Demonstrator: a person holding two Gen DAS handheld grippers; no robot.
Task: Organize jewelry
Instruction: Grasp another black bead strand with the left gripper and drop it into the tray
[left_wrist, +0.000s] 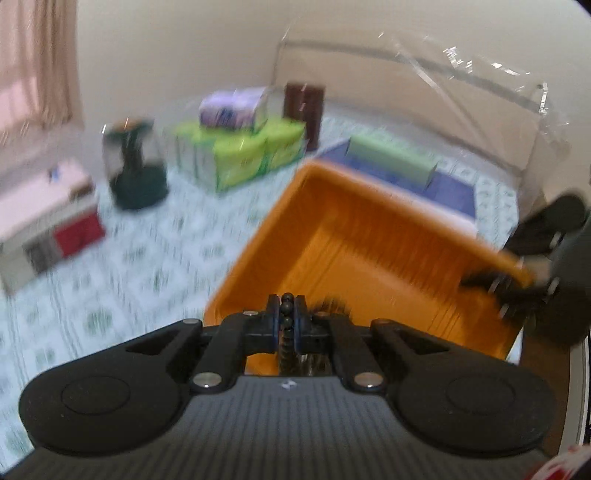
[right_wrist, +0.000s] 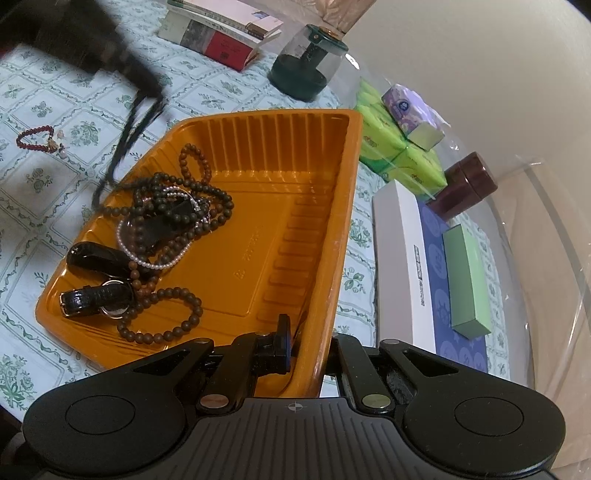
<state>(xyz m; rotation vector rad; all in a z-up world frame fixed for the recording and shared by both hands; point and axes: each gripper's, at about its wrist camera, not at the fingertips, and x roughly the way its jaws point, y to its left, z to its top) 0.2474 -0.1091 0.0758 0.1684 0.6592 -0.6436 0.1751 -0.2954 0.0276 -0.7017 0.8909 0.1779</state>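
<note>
An orange plastic tray (right_wrist: 314, 206) sits on the patterned tablecloth and also shows in the left wrist view (left_wrist: 332, 206). It holds dark bead necklaces (right_wrist: 173, 206), a pearl strand (right_wrist: 155, 264) and a black watch (right_wrist: 96, 299). My left gripper (left_wrist: 287, 306) is shut on a dark bead strand (left_wrist: 286, 321) above the tray; in the right wrist view it is a blurred dark shape (right_wrist: 92, 40) with the strand (right_wrist: 125, 147) hanging down to the tray's corner. My right gripper (right_wrist: 306, 343) is shut on the tray's near rim. A red bead bracelet (right_wrist: 37, 140) lies on the cloth left of the tray.
Stacked books (right_wrist: 221, 33) and a green-based glass jar (right_wrist: 306, 62) stand at the back. Green and purple tissue packs (right_wrist: 399, 136), a brown jar (right_wrist: 465, 184), and a white-blue box (right_wrist: 413, 266) with a green box (right_wrist: 465, 280) on it lie right of the tray.
</note>
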